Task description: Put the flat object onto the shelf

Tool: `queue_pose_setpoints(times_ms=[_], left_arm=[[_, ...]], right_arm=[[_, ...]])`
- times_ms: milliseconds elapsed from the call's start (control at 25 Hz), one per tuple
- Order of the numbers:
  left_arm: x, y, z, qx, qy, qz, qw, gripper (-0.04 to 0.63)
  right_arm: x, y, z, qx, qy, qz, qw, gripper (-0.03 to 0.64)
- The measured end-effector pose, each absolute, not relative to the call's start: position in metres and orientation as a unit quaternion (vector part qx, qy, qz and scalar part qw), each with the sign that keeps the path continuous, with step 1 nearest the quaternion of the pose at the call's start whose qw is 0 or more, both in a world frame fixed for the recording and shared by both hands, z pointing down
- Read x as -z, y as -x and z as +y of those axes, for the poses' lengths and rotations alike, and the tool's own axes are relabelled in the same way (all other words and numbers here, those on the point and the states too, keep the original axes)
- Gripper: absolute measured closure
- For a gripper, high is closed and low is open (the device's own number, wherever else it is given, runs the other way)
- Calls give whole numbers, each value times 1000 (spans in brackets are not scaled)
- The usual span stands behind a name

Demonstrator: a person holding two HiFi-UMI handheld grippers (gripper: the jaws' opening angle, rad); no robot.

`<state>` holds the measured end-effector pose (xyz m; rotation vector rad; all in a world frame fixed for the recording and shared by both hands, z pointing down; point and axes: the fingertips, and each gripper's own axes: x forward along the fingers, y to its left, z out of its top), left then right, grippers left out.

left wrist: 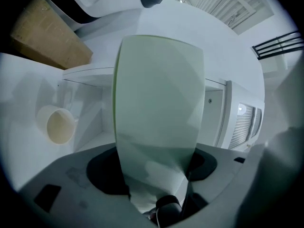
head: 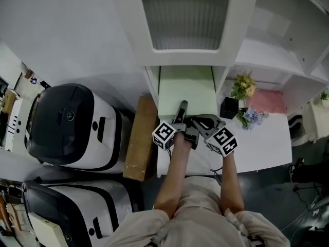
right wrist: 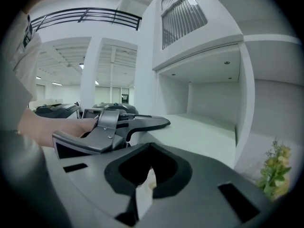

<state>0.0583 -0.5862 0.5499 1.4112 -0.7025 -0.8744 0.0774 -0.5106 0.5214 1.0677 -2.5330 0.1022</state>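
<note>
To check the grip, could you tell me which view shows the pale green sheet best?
The left gripper view: the pale green sheet fills its middle, clamped between the left gripper's jaws. The head view shows it from above, inside the shelf bay. The right gripper view catches only its top at a low angle.

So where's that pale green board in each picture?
Head view: the board reaches into the white shelf opening, centre.
Left gripper view: it fills the middle, clamped in the left gripper.
Right gripper view: flat, centre-right, in that opening.
Shared landmark: the shelf opening.
</note>
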Motion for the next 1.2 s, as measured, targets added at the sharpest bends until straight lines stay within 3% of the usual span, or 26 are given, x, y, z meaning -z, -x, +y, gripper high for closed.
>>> queue_pose_setpoints(times_ms=[440,840,1000,1200], left_arm=[[-550,-52,-598,377,-607,-295,634,311],[-551,-39,-591,368,-614,-298,631,312],[-548,-23,-577,358,-635,-325,602,313],[-534,-1,-558,337,-681,-361,541,313]], right_arm=[[-528,-64,-543,-37,-389,-893,223,549],[-537,-61,-558,-66,-407,-887,208,549],[-540,-61,-560,-106,-422,-885,163,549],[-545,-59,-559,-123,-459,-866,154,548]])
